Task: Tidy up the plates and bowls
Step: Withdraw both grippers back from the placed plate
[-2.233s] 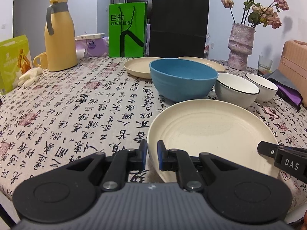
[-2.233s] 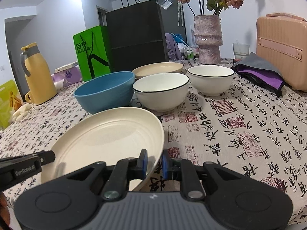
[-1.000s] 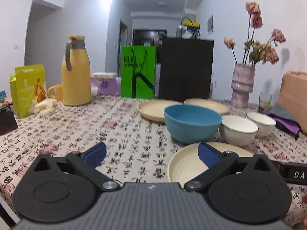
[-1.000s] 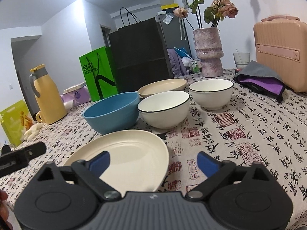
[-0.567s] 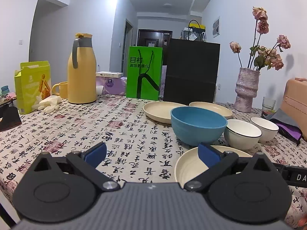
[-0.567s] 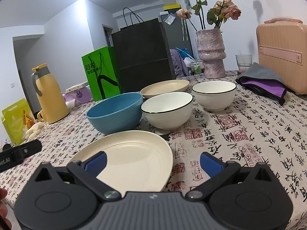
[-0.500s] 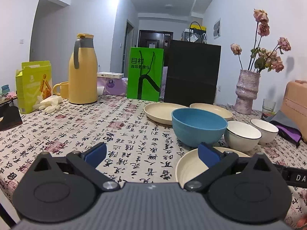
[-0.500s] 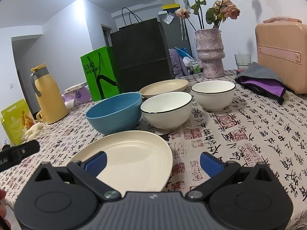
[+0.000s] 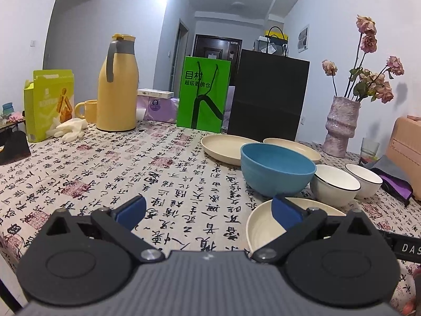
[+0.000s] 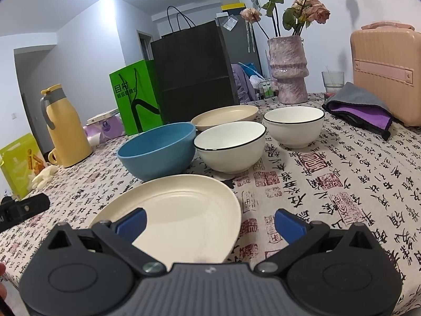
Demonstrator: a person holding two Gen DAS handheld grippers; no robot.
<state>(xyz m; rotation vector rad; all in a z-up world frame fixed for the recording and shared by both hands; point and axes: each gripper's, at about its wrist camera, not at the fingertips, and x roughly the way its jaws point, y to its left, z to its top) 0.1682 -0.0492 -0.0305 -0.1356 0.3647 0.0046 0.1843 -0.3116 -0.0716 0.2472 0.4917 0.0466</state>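
A cream plate (image 10: 179, 205) lies flat on the tablecloth near the front edge; it also shows in the left wrist view (image 9: 263, 226). Behind it stand a blue bowl (image 9: 277, 168) (image 10: 158, 155) and two white black-rimmed bowls (image 10: 230, 146) (image 10: 294, 126). Two more cream plates (image 9: 226, 144) (image 9: 292, 148) lie further back. My left gripper (image 9: 208, 210) is open and empty, to the left of the near plate. My right gripper (image 10: 210, 222) is open and empty, above the plate's near right rim.
A yellow thermos (image 9: 117, 84) and mug, a green box (image 9: 47, 102), white gloves, a green bag (image 9: 204, 93), a black bag (image 9: 268, 94), a flower vase (image 9: 339, 129), a pink case (image 10: 386, 73) and a grey-purple cloth (image 10: 360, 110) ring the table.
Both grippers let go of the near plate's rim, opened wide and drew back and up. The plate now lies flat on the cloth. In the last half second little moved.
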